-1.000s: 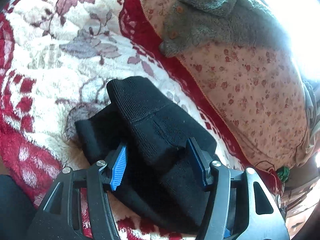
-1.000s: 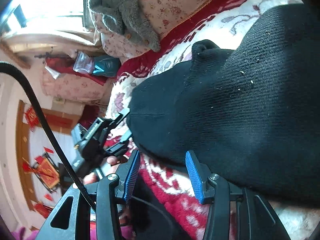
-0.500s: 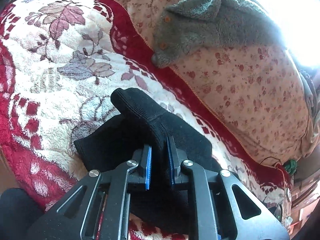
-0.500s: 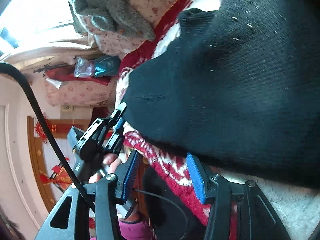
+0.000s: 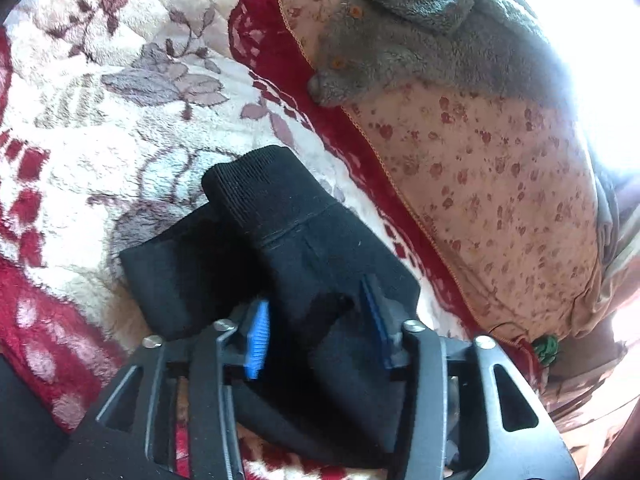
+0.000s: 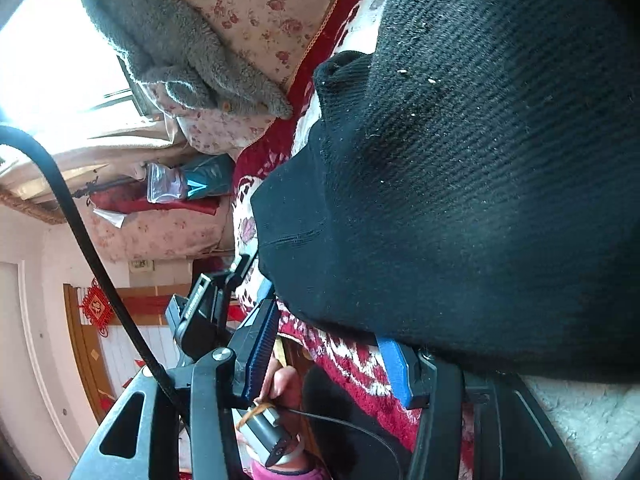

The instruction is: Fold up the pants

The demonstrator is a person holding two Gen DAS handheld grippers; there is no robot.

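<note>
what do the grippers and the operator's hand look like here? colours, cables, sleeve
Left gripper and right gripper: black frames with triangular cutouts, silver screws, blue ribbed fingers. A black cable crosses the right view. The hand on the left gripper's handle is bare, with a pink sleeve.

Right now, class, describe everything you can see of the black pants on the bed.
The black pants are a soft knit with a ribbed band at the far end. They lie bunched and partly folded in thick layers on the red and cream floral blanket. A fold sits between the open fingers of the left gripper. The right gripper, also open, sits at their near edge. Pale lint specks the fabric.
</note>
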